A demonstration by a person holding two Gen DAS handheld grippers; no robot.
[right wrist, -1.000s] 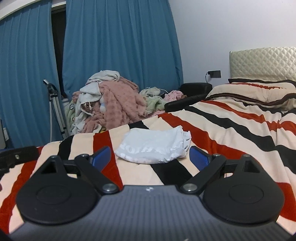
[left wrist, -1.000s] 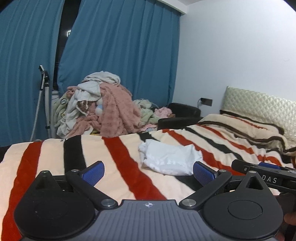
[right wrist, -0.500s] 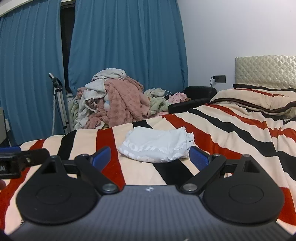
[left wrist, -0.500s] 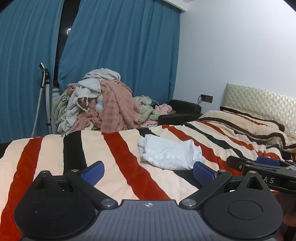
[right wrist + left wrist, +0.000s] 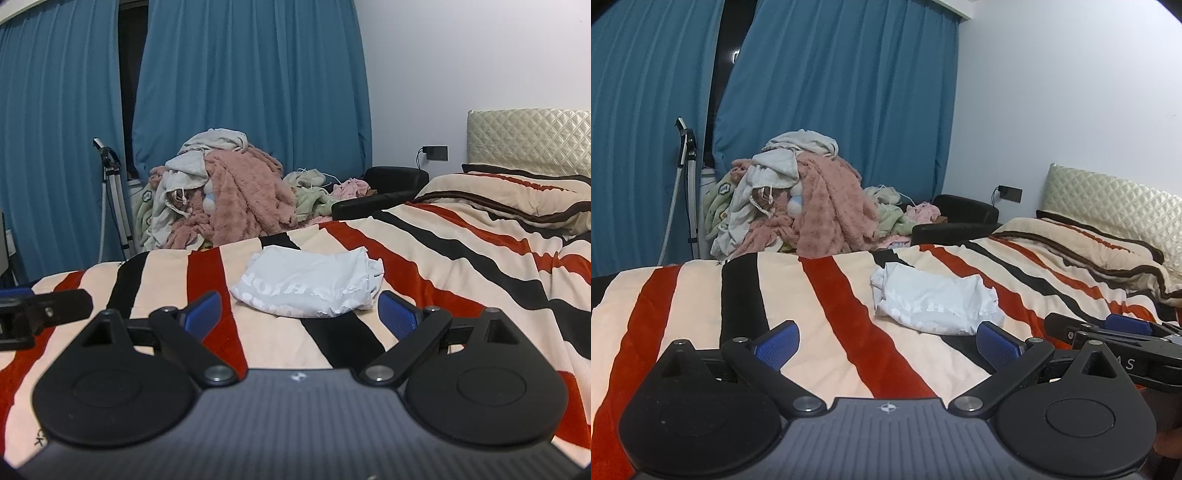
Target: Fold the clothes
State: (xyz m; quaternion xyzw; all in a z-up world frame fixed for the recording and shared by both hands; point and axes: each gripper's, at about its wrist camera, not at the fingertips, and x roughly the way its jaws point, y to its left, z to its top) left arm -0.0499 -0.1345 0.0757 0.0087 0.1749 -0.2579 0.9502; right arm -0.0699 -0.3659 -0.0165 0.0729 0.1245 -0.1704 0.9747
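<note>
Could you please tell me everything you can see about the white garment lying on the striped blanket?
The white garment is a thin, light fabric piece, loosely bunched into a rough rectangle rather than neatly folded. Faint white lettering runs along its near edge, unreadable here. Its right end is crumpled into small folds; its left end rises in a wrinkled ridge in the left wrist view. It lies flat on the striped blanket, across cream, black and red stripes. Nothing else touches it: the left gripper and the right gripper are open and short of it.
</note>
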